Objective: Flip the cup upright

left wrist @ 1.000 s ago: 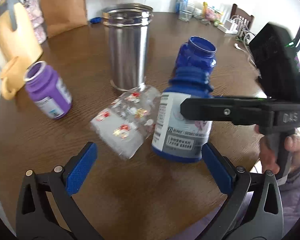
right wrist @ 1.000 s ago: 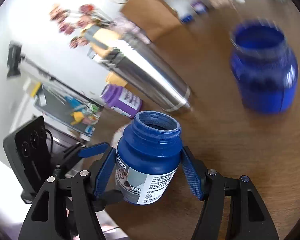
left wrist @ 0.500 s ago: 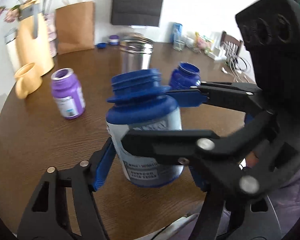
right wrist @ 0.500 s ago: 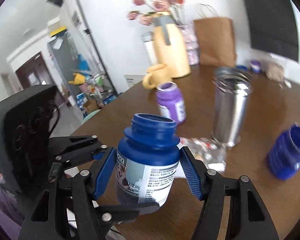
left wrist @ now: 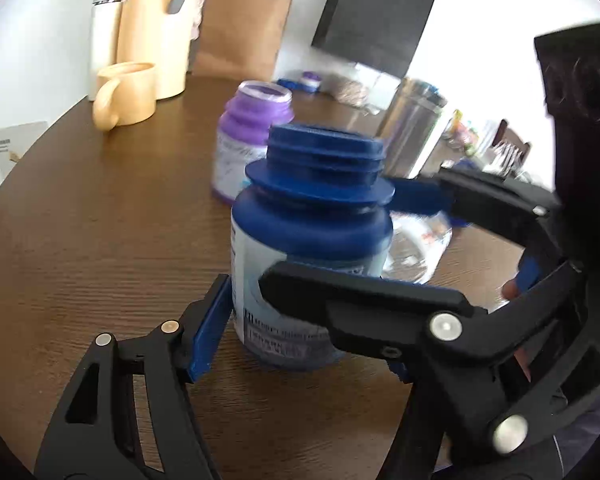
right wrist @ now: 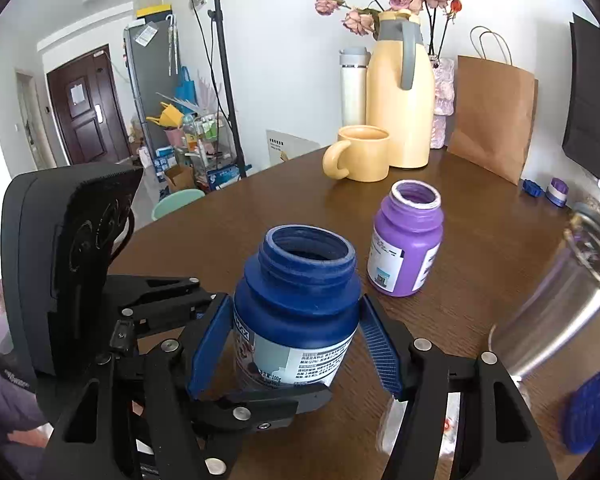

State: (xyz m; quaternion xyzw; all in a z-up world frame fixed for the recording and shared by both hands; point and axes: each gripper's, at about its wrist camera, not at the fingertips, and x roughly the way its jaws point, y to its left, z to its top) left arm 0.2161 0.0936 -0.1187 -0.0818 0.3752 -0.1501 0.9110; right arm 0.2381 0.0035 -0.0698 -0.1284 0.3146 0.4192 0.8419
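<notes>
A blue bottle (left wrist: 308, 240) with a white label stands upright with its mouth open, its base at the brown table (left wrist: 80, 240). Both grippers hold it crosswise. My left gripper (left wrist: 300, 340) has its left pad against the bottle's side, while its other finger is hidden behind the right gripper's black finger (left wrist: 360, 300). In the right wrist view my right gripper (right wrist: 296, 344) is shut on the blue bottle (right wrist: 296, 300). A clear printed plastic cup (left wrist: 416, 248) lies on its side just behind the bottle.
A purple bottle (right wrist: 408, 248) stands open behind the blue one. A steel tumbler (right wrist: 556, 304) is to the right and a second blue jar (right wrist: 592, 412) blurs at the right edge. A yellow mug (right wrist: 360, 154), yellow jug (right wrist: 396, 96) and brown paper bag (right wrist: 492, 116) line the far side.
The left gripper was open in front of the lying cup. It has since closed around the blue bottle held by the right gripper. The bottle has come down to the table.
</notes>
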